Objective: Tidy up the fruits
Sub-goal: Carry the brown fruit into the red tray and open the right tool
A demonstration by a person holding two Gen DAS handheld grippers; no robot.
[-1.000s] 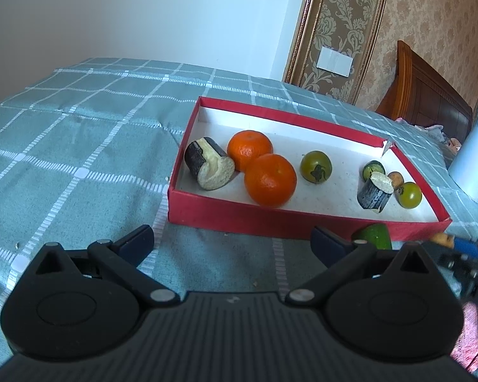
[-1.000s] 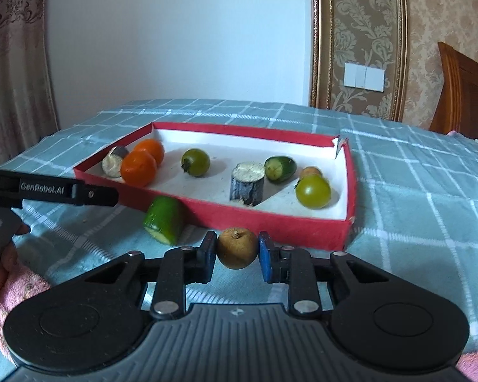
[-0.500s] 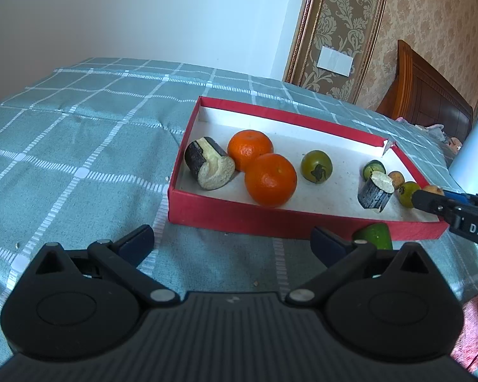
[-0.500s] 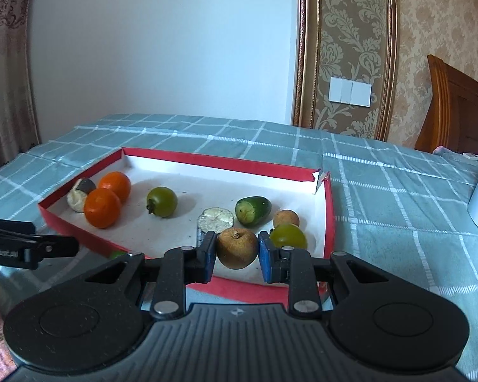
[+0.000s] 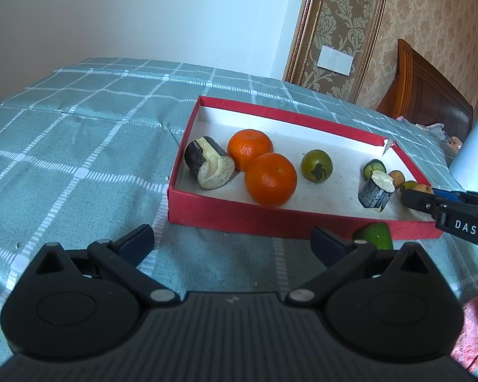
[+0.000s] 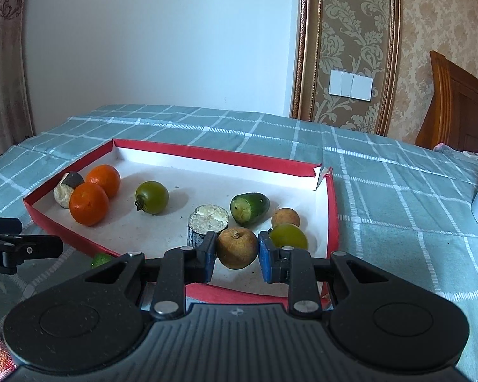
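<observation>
Where clamped between the blue pads at lower centre of the right wrist view, brown round fruit [image 6: 237, 247] held by right gripper [image 6: 235, 251], above the near right part of red box [image 6: 207, 156]. Inside the box, left to right in that view: eggplant piece [image 6: 67, 188], two oranges [image 6: 88, 203] touching each other, green tomato [image 6: 152, 197], cut eggplant stub [image 6: 207, 222], cucumber end [image 6: 249, 207], small brown fruit [image 6: 285, 217], yellow-green fruit [image 6: 288, 236] just right of the held fruit. Outside the box against its near wall, green cucumber piece [image 5: 374, 235] on checked teal cloth [image 5: 79, 146], at lower right of the left wrist view. Left gripper [image 5: 232, 242] spread wide, empty, low in that view, short of the box.
</observation>
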